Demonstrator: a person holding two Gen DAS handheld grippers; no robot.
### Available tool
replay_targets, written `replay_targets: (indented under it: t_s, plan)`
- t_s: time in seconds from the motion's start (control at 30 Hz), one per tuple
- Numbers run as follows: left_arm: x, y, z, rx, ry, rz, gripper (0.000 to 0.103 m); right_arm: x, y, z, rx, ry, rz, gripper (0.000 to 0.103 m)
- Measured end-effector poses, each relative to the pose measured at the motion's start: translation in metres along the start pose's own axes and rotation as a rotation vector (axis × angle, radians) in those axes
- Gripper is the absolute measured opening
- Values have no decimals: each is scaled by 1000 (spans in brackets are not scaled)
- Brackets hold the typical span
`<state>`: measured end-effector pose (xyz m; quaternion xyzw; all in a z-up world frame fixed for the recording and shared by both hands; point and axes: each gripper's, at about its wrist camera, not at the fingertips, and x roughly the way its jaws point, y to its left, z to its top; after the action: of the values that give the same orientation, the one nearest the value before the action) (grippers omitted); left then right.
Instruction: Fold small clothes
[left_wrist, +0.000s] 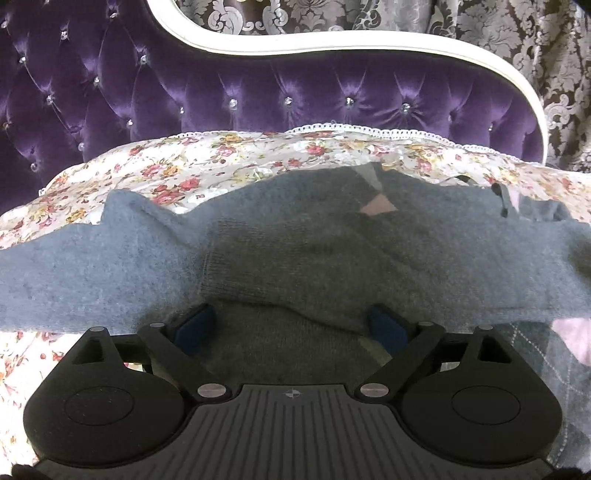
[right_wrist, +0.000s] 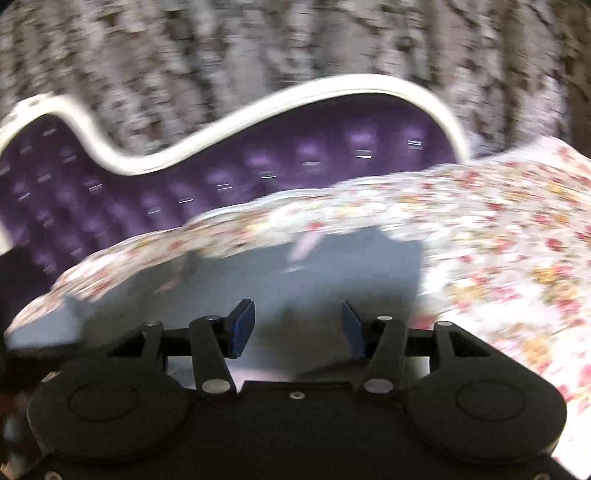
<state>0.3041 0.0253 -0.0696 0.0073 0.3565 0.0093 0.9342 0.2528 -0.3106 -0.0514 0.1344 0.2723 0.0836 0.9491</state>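
I see the grey sweater (left_wrist: 295, 251) lying crosswise on the floral bedspread (left_wrist: 207, 166), its sleeve folded over, both my left hand-held gripper (left_wrist: 291, 325) and right hand-held gripper (right_wrist: 297, 325) spread apart above it, the right view blurred.

The left wrist view is sharp and evenly lit, with soft daylight glinting off the purple headboard (left_wrist: 258, 96) toward 12 o'clock. A dim shadow darkens the grey sweater (left_wrist: 295, 251) at centre. Fisheye bending curves the edges. The right wrist view is heavily motion-blurred, smearing the floral bedspread (right_wrist: 498, 240) at 3 o'clock.
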Motion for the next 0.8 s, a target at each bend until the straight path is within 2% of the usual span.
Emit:
replay_targets:
  t_s: [0.1,0.23,0.4,0.47,0.63,0.67,0.7,0.77,0.8]
  plan:
    - [3,0,2,-1,2,3,94,26,-31,11,72,61,-43,54]
    - [3,-2,0,-1,-1,6,94,53,-48,13,111,134,-50,49]
    - [4,-1,1,2,0,3,94,57,-47,15,123,123,-69,47]
    - [3,-1,1,2,-2,4,94,54,-47,17,128,94,-108,49]
    - [3,0,0,-1,-7,-3,94,66,-50,15,101,129,-135,52]
    - [3,0,1,0,-4,-2,94,66,-49,15,91,131,-123,47]
    - [3,0,2,2,0,-1,94,67,-48,15,85,141,-89,21]
    - [2,0,3,6,8,-9,94,68,-47,14,83,155,-46,17]
    - [2,1,3,9,9,-19,94,66,-45,15,51,150,-77,16]
